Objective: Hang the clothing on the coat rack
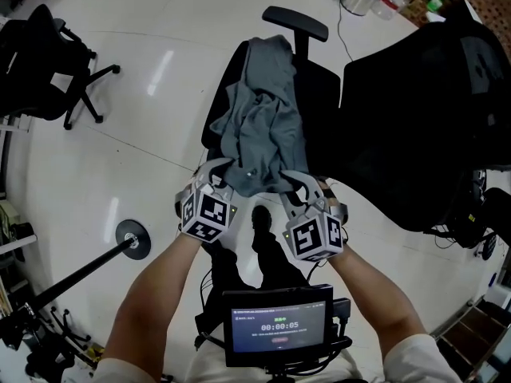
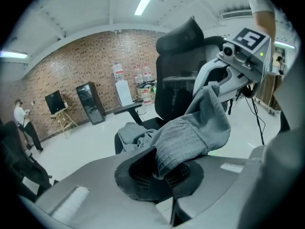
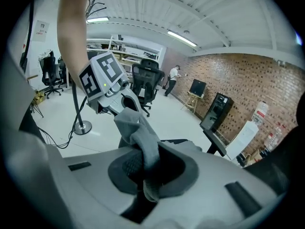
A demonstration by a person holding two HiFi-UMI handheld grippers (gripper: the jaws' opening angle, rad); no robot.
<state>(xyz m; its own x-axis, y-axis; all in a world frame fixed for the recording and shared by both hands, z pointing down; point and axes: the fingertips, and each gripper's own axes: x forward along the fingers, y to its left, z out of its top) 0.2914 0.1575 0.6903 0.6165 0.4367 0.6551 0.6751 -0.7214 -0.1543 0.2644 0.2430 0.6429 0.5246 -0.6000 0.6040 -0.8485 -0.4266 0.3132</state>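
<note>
Both clamped: left gripper (image 1: 222,172) grips the ribbed edge of the grey garment (image 1: 259,118), right gripper (image 1: 300,183) pinches a thin fold. The rest trails to 12 o'clock, draped on the office chair (image 1: 318,90). Coat rack (image 1: 132,239) base at 8 o'clock. Risk: the thin pinch slips, or fabric snags the headrest (image 1: 295,22) when lifted.

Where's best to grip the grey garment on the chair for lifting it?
Probably the ribbed edge nearest you, from the front of the chair, at two spread points. The left gripper and right gripper are shut there; the grey garment drapes away over the chair, so it should lift open.
</note>
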